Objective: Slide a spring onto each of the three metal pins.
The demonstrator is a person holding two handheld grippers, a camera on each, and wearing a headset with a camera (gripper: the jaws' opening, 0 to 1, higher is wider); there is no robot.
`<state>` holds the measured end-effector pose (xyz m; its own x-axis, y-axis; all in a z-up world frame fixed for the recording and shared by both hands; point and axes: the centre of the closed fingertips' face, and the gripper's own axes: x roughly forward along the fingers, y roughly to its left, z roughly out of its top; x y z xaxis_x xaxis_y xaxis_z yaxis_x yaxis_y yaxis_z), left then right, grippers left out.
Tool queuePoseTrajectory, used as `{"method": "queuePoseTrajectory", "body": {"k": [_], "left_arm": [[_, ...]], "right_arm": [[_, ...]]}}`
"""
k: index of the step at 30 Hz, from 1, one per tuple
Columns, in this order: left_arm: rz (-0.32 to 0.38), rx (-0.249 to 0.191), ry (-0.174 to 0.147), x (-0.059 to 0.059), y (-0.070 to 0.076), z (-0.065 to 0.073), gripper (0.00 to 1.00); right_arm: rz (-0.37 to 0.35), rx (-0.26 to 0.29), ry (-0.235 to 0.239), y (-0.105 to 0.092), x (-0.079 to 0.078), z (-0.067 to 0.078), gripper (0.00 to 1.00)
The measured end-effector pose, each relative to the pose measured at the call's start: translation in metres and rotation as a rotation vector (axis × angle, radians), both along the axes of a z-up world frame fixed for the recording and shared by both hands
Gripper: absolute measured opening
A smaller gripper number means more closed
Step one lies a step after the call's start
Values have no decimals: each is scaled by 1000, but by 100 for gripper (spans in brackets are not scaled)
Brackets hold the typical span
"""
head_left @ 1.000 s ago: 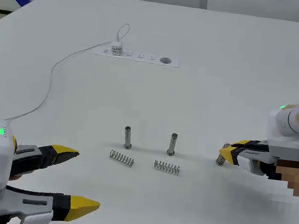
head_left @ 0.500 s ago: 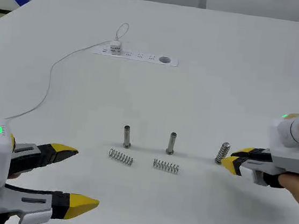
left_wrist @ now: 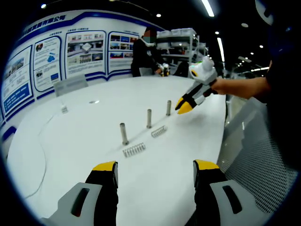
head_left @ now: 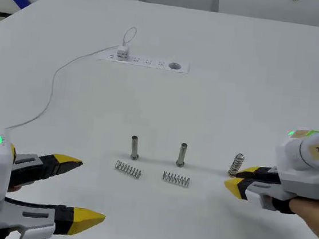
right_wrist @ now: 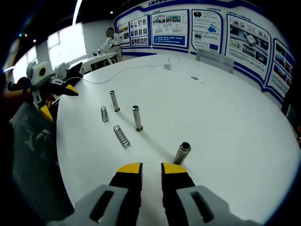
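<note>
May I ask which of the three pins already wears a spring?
The rightmost pin, beside the right gripper; the left pin and middle pin stand bare, their springs lying flat.

We see three metal pins upright in a row on the white bench (head_left: 218, 109): the right pin (right_wrist: 185, 146) wears a coiled spring (head_left: 237, 162), while the left pin (head_left: 135, 147) and middle pin (head_left: 182, 155) stand bare, with the left loose spring (head_left: 128, 169) and the middle loose spring (head_left: 175, 179) lying flat just before them.
</note>
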<state>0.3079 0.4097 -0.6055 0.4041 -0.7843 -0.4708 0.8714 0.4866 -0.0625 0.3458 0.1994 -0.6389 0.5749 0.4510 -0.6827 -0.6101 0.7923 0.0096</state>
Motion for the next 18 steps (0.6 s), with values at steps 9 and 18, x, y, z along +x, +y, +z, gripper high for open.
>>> {"method": "queuePoseTrajectory", "body": {"k": [9,18], "left_arm": [[-3,0,-1,0,-1,0,66],[1,-3,-3,1,0,1,66]], "right_arm": [[108,-17,-4,27,5,0,17],[232,-41,-11,60,12,6,17]]}}
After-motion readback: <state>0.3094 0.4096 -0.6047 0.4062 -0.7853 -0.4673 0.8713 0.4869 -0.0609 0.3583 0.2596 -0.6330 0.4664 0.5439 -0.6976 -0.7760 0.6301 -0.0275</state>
